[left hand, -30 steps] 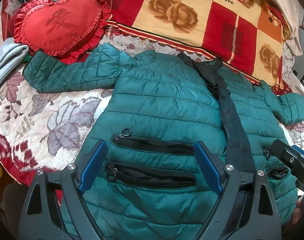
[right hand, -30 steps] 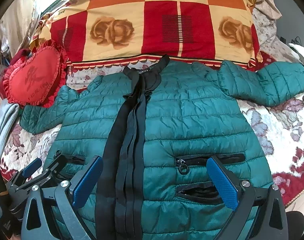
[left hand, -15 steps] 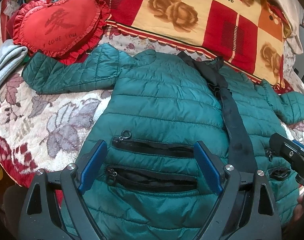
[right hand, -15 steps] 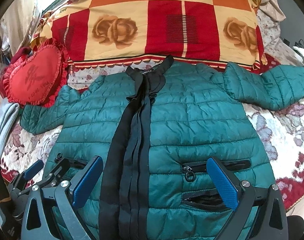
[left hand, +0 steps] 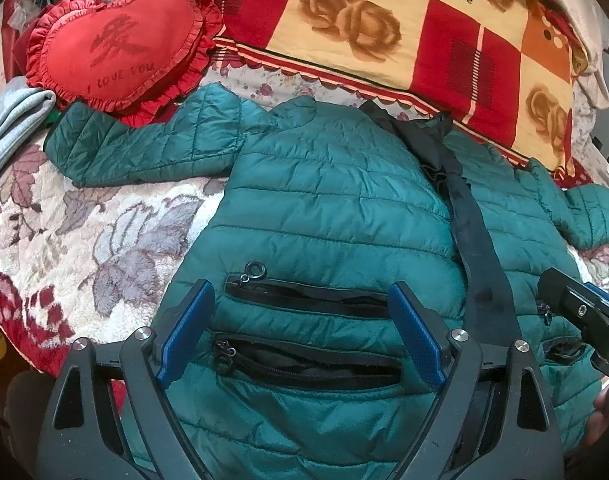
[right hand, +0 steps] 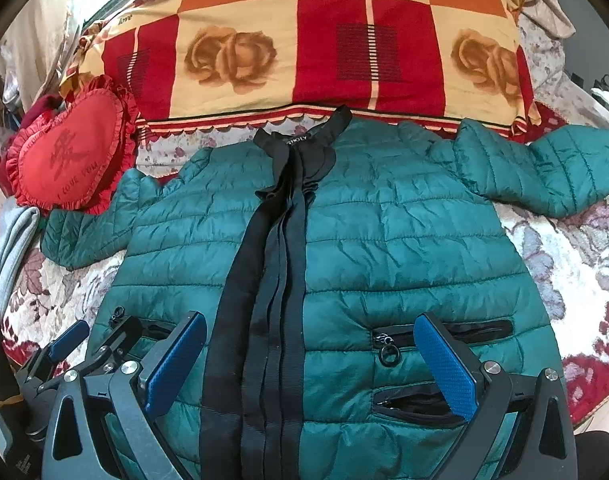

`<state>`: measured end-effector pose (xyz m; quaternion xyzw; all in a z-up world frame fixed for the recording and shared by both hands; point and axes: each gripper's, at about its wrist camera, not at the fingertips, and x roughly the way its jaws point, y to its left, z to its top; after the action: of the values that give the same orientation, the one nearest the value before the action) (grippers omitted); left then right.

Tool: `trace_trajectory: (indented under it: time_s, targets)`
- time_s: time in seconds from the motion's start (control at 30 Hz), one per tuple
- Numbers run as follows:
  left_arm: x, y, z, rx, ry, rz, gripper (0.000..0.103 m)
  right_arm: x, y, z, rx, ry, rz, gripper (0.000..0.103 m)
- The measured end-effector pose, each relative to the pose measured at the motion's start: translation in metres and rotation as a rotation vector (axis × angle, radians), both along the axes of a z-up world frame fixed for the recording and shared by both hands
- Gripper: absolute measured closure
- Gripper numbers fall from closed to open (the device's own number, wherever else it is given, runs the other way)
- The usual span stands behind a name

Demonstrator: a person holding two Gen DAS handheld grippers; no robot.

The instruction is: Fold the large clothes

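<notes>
Broadly, a floral fleece bedspread (left hand: 104, 232) is seen beneath everything, with a red-and-cream checked rose blanket (right hand: 328, 40) laid across its far side. On the bedspread a teal quilted puffer jacket (right hand: 384, 248) is spread flat, front up, both sleeves thrown outward and nothing yet folded. A black front placket (right hand: 272, 280) runs down its middle; black zipped pockets (left hand: 304, 300) sit near the hem. A red heart-shaped frilled cushion (left hand: 120, 44) rests just beside the left sleeve (left hand: 144, 148), perhaps touching it.

The jacket is judged light, soft and puffy — springy under pressure, its shell probably slippery. Firmer holds are expected at the hem corners and sleeve cuffs.

The left gripper (left hand: 300, 336) and the right gripper (right hand: 308, 364) are held above the hem, jaws wide apart — nothing clasped.
</notes>
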<state>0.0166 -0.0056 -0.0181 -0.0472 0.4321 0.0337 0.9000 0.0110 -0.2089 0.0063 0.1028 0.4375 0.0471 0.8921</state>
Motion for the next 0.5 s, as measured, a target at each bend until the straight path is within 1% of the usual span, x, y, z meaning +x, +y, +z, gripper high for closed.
trace_trajectory:
  time_s: [0.1, 0.43, 0.5]
  targets:
    - [0.0011, 0.0004, -0.0003, 0.005, -0.002, 0.0, 0.014, 0.0011, 0.0009, -0.0019, -0.016, 0.015, -0.001, 0.0]
    - [0.0035, 0.0047, -0.0019, 0.012, -0.009, 0.004, 0.014, 0.0035, 0.0033, -0.0027, -0.015, 0.007, 0.004, 0.0]
    - [0.0042, 0.0058, -0.0021, 0.024, -0.014, 0.003, 0.014, 0.0047, 0.005, -0.0028, -0.017, 0.007, 0.007, 0.0]
